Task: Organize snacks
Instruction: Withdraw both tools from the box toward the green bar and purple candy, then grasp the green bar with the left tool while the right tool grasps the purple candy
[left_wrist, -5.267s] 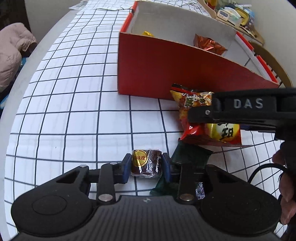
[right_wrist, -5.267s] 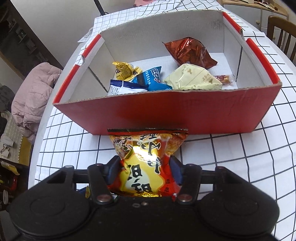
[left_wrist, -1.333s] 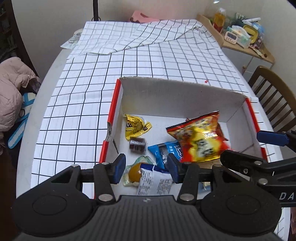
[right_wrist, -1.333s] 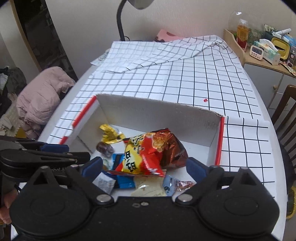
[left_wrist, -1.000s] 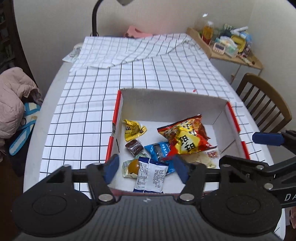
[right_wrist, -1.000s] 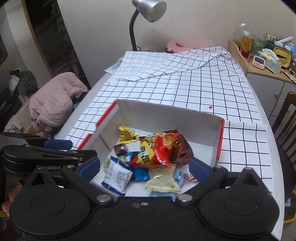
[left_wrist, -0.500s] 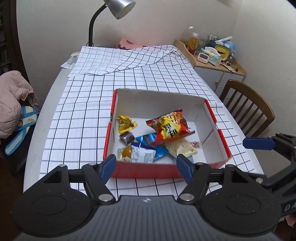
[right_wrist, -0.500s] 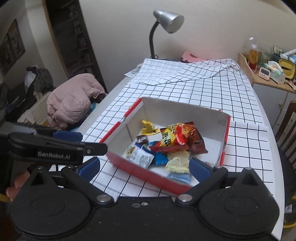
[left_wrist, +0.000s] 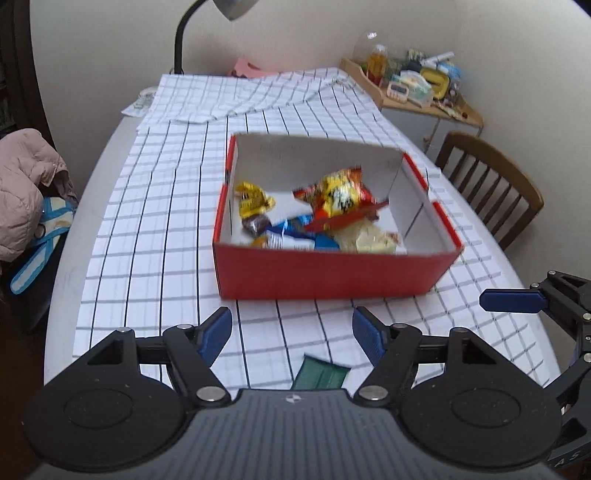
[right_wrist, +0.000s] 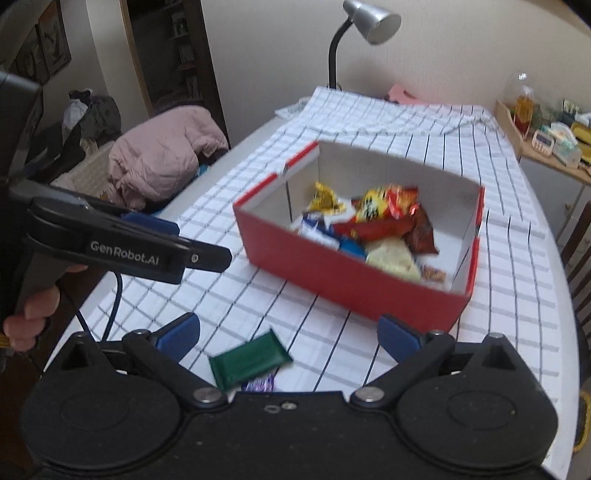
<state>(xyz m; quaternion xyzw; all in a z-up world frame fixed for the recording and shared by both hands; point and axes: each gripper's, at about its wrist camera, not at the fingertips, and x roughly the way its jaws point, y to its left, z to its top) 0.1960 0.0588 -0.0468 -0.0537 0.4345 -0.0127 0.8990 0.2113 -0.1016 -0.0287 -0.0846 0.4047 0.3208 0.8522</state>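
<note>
a: green packet (right_wrist: 250, 360) is the thing to go for, lying flat on the checked cloth (right_wrist: 258, 295) close to the table's near edge, well short of the red box (right_wrist: 343, 275)

b: which way from the fingers?

a: in the right wrist view it sits between the right gripper (right_wrist: 288, 334) tips, nearer the left-hand pad, low against the body. its long axis runs slantwise, the far end tipped toward the box. a purple wrapper (right_wrist: 260, 384) lies touching or just beside its near corner, half hidden

b: and the left gripper (left_wrist: 291, 330)?

a: in the left wrist view only the packet's far end (left_wrist: 321, 374) shows, between the tips, right of centre. either hand looks near; i'd judge the right has the fuller sight of it

b: jaws?

a: both spread wide, nothing between the pads. the left one's jaws have just been opening, with no item in them

b: room to work?

a: bare cloth around the packet on the far and left sides, the box's front wall well apart. the table edge is close behind it, so a push toward the person could slide it off. the slant means the wrist would need a roll to pinch across the short side. the box already holds several snacks with space along its right wall
</note>
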